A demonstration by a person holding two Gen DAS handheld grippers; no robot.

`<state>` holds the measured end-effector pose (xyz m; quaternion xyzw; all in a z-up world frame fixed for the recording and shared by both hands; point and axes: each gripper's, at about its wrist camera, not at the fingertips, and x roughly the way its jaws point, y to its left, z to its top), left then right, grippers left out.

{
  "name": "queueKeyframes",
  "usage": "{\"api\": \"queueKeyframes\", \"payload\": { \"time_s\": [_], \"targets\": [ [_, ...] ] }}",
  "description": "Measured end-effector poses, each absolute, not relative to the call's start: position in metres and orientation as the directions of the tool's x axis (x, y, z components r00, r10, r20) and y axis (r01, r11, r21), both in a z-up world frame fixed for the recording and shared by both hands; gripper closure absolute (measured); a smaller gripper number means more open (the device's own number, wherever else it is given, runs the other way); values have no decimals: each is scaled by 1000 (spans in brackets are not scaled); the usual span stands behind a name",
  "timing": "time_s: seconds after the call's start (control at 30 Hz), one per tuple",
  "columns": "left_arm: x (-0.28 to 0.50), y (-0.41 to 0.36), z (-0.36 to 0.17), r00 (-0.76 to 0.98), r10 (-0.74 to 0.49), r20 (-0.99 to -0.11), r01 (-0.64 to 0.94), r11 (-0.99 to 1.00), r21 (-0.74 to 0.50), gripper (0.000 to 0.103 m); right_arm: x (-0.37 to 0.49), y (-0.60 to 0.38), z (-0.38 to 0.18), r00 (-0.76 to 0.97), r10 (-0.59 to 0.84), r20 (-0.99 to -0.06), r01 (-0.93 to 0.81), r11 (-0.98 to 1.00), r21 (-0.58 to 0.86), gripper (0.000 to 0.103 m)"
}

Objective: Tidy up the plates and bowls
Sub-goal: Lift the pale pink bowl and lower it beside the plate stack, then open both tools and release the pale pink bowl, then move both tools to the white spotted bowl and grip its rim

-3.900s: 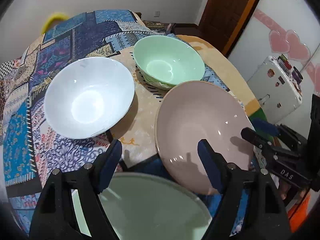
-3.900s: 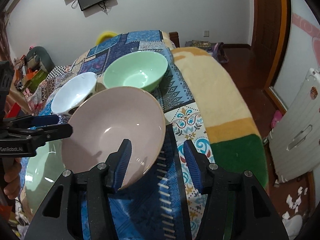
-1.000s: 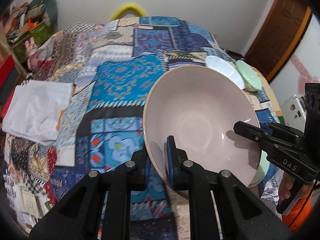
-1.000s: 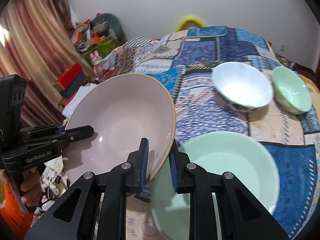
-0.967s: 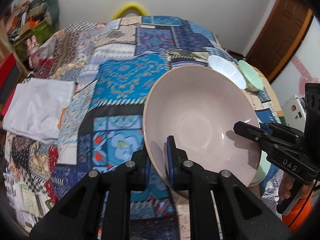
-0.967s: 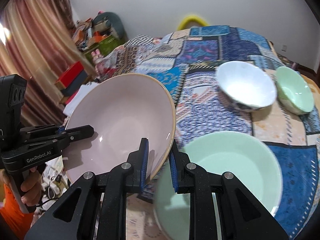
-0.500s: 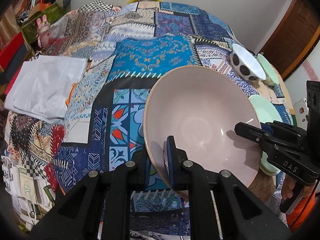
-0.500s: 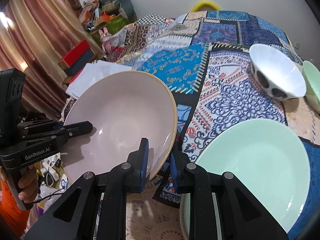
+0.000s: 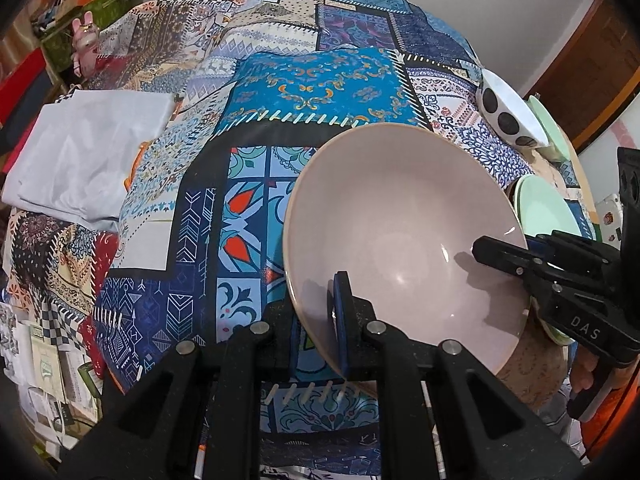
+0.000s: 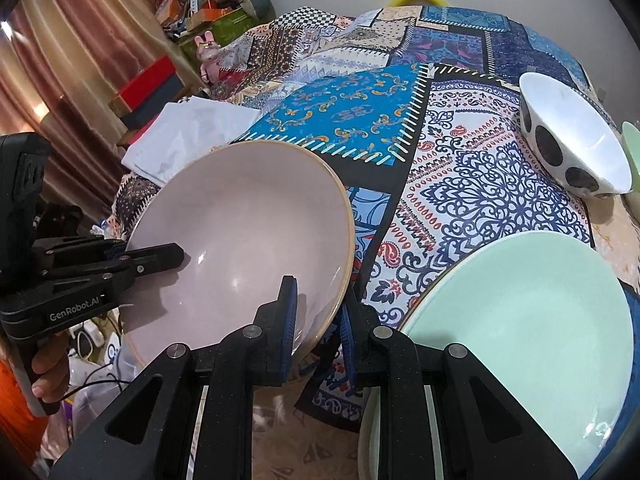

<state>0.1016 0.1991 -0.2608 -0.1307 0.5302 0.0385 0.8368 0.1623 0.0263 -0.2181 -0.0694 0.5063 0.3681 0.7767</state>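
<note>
A large pink plate (image 9: 404, 232) hangs tilted above the patchwork cloth, carried by both grippers. My left gripper (image 9: 320, 320) is shut on its near-left rim, and in the right wrist view that gripper (image 10: 176, 254) clamps the plate's far left edge. My right gripper (image 10: 318, 320) is shut on the plate (image 10: 240, 240) at its near-right rim, and from the left wrist it (image 9: 486, 250) reaches in from the right. A big mint-green plate (image 10: 520, 320) lies flat to the right. A white bowl with dark spots (image 10: 572, 152) and a green bowl (image 9: 546, 128) stand farther back.
The patchwork tablecloth (image 9: 312, 80) covers the table. A folded white cloth (image 9: 88, 152) lies at the left side. Boxes and a small pink toy rabbit (image 10: 208, 56) clutter the floor beyond the left edge. A hand (image 10: 48, 376) holds the left gripper's handle.
Both grippers, still clamped on the pink plate, have carried it lower and toward the table's near left part. The mint plate and bowls now sit farther right in view.
</note>
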Motion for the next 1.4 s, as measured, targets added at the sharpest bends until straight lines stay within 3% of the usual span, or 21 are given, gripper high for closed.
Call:
{"api": "queueKeyframes", "payload": {
  "time_s": [0.33, 0.53, 0.67, 0.87, 0.93, 1.1, 1.23, 1.4],
  "targets": [
    [100, 192, -256, 425, -12, -905, -209, 972, -111, 83, 159, 24, -213, 223, 501, -836, -646, 718, 258, 82],
    [93, 189, -237, 456, 41, -889, -208, 976, -62, 62, 161, 9, -200, 246, 521, -817, -633, 725, 272, 80],
    [90, 184, -220, 487, 67, -871, -200, 979, -36, 57, 161, -2, -189, 270, 535, -801, -627, 729, 275, 77],
    [93, 175, -188, 540, 59, -839, -193, 980, -55, 39, 160, -21, -171, 311, 547, -777, -616, 739, 274, 66],
    [96, 170, -180, 551, 50, -833, -186, 980, -64, 36, 160, -31, -162, 330, 548, -769, -609, 746, 269, 57],
    [109, 150, -160, 586, 38, -809, -151, 987, -63, 29, 163, -58, -143, 404, 529, -747, -593, 772, 227, 51],
    [125, 132, -145, 615, 20, -788, -119, 991, -68, 21, 172, -84, -130, 456, 513, -727, -561, 800, 213, 40],
    [150, 110, -132, 636, 5, -771, -81, 995, -60, 16, 185, -109, -122, 508, 491, -707, -523, 829, 200, 38]
  ]
}}
